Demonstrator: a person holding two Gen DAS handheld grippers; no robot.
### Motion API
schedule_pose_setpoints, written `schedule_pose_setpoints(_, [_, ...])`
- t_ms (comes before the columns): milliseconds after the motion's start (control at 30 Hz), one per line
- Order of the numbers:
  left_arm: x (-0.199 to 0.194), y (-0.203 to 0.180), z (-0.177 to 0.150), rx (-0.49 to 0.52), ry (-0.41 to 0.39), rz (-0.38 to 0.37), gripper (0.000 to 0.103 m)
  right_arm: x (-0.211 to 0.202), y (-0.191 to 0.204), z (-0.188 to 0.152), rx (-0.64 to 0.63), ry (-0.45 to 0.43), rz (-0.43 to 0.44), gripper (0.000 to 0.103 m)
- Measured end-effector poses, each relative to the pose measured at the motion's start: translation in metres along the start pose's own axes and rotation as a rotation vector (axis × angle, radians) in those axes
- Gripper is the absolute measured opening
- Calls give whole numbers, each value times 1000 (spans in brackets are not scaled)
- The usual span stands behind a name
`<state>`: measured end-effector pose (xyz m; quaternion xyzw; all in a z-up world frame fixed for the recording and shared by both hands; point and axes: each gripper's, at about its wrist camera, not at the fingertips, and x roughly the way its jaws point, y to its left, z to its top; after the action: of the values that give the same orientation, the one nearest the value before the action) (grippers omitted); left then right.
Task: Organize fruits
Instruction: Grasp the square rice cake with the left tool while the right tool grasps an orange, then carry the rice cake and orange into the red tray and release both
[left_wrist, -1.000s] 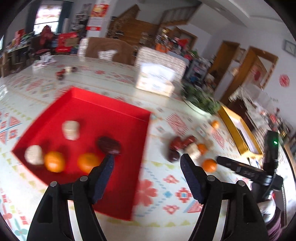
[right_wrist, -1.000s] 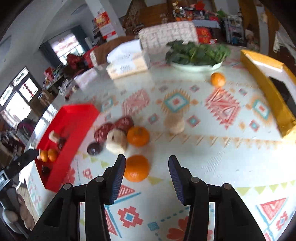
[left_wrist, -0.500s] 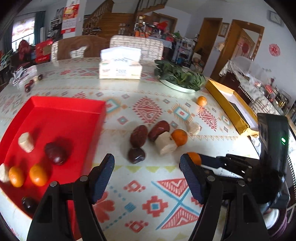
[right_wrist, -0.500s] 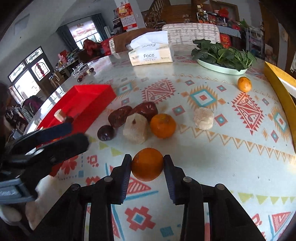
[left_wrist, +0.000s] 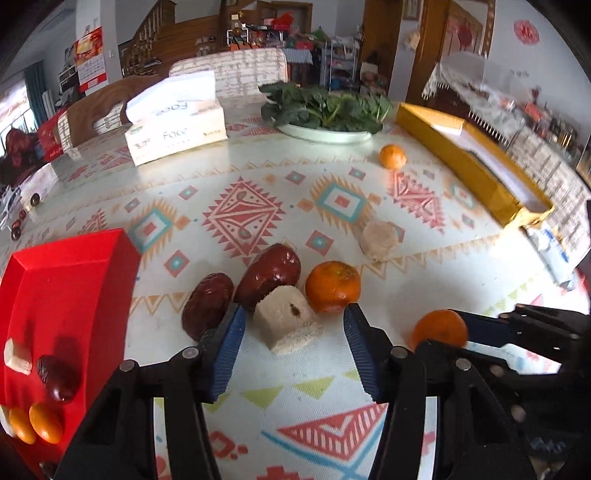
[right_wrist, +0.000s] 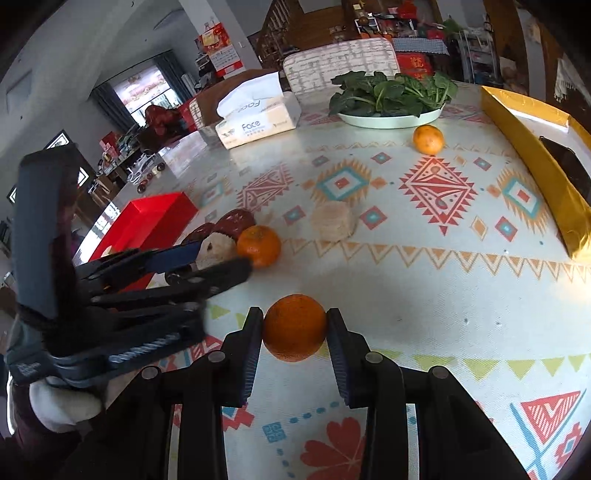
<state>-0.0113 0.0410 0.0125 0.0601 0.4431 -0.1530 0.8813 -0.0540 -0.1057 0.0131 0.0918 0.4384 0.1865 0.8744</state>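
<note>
Left wrist view: the left gripper (left_wrist: 293, 341) is closing its jaws around a pale cut chunk (left_wrist: 286, 319), pads not yet touching it. Two dark red dates (left_wrist: 236, 291) lie at its ten o'clock, a tangerine (left_wrist: 332, 287) at one o'clock, the red tray (left_wrist: 74, 288) at nine.

Right wrist view: the right gripper (right_wrist: 294, 332) is clenched on an orange (right_wrist: 294, 327), both pads pressing its sides, above the patterned tablecloth (right_wrist: 424, 266).

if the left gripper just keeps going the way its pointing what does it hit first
Most likely the pale cut chunk lying between the closing jaws of the left gripper. The pads do not touch it yet. Behind it sit a dark red date and a mandarin.
</note>
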Motion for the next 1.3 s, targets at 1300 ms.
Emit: schedule_pose_setpoints(1300, [-3, 16, -14, -152, -65, -162, 39, 8, 21, -4, -108, -9, -105, 42])
